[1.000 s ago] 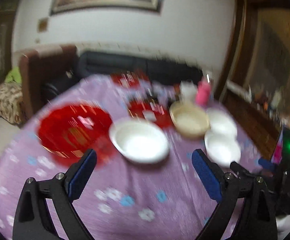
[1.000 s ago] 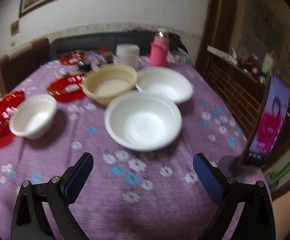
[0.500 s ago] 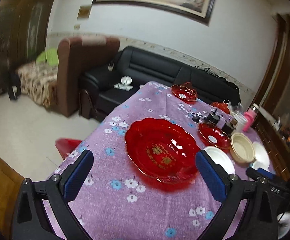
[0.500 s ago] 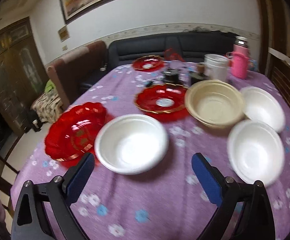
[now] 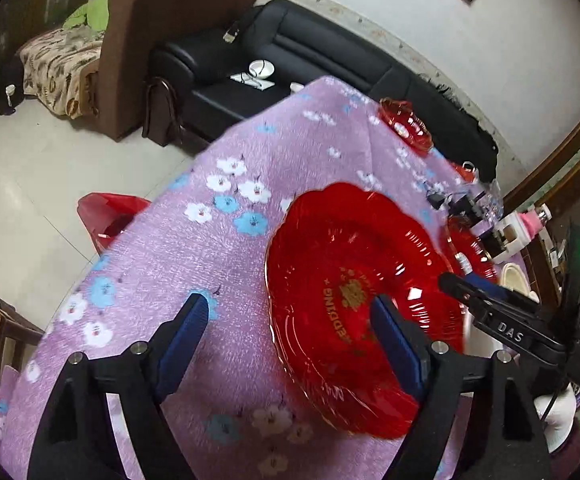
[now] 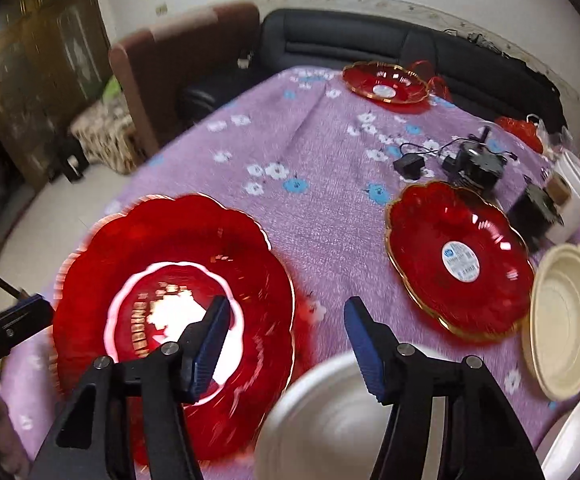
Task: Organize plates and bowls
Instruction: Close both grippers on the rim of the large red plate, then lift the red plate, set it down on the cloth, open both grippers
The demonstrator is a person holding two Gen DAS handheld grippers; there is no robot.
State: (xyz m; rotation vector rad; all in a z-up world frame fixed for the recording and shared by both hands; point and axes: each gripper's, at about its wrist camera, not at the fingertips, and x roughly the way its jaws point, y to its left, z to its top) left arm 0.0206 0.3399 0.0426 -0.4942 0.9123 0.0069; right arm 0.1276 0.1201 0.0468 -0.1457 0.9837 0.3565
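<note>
Your left gripper (image 5: 286, 320) and right gripper (image 6: 286, 320) both have jaws closing, still spread and pinching nothing, straddling opposite rims of the large red scalloped plate (image 5: 353, 280) lying flat, face up, round, on the purple floral tablecloth (image 5: 210, 248).

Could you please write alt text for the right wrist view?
The right gripper, jaws closing on nothing, straddles the rim of a large red plate on a purple floral tablecloth; a white bowl sits just below.
</note>
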